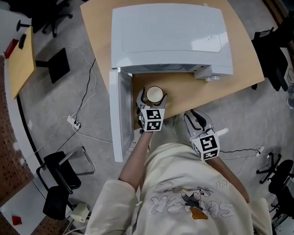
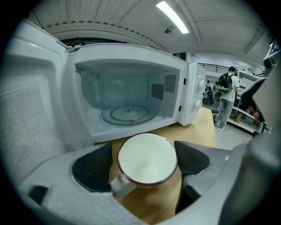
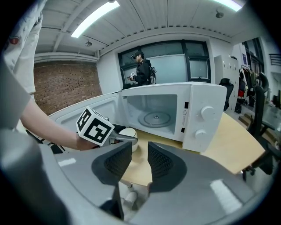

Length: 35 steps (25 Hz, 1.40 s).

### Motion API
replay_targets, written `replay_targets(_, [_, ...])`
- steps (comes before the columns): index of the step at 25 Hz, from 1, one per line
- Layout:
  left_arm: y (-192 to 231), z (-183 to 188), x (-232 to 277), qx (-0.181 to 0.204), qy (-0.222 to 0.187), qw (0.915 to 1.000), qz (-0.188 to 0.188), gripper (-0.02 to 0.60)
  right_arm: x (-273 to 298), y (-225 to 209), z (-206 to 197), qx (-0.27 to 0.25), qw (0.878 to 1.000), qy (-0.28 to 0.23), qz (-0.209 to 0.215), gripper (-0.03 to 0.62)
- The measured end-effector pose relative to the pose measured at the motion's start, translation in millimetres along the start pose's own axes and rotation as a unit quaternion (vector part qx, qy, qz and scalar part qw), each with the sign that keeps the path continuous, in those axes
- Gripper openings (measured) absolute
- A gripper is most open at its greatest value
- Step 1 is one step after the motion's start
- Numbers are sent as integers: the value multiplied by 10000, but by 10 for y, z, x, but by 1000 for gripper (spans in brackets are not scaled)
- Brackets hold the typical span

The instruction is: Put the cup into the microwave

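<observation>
Risk: the cup (image 1: 154, 94) is standing on the table (image 1: 196, 94) just in front of the open microwave (image 1: 171, 38), with its handle pointing back toward the left gripper (image 2: 144, 163). If the jaws are closing off-centre or catching the handle, the cup is likely tipping or skidding across the table. Further on, a low carry is risking a strike against the cavity sill or the open door (image 1: 119, 113).

The left gripper's jaws are standing wide apart, straddling the cup without clamping it. The right gripper (image 3: 139, 160) is hovering nearby, jaws narrowly parted and empty. Beyond, the turntable (image 2: 128, 115) is waiting inside the cavity.
</observation>
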<state>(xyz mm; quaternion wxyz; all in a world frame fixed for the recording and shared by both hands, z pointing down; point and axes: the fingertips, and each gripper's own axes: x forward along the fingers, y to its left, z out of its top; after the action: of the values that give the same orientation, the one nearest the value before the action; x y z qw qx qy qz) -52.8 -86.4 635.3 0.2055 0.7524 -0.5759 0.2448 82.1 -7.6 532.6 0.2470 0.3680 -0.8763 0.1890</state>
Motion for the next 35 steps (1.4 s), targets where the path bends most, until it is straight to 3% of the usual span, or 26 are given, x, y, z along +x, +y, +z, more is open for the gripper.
replay_targets(3, [-37, 9, 1, 145, 5, 9999, -78, 399, -14, -45, 12, 41, 10000, -17, -58, 121])
replay_targets(7, [-47, 13, 9, 156, 65, 9998, -81, 397, -13, -65, 11, 63, 9999, -21, -80, 121])
replay_targets(18, [31, 116, -71, -228, -105, 9995, 166, 396, -18, -37, 24, 64, 9999, -60, -86, 121])
replay_targets(35, [223, 1117, 81, -441, -782, 9954, 343, 396, 37, -81, 195, 51, 9995, -281, -120, 120])
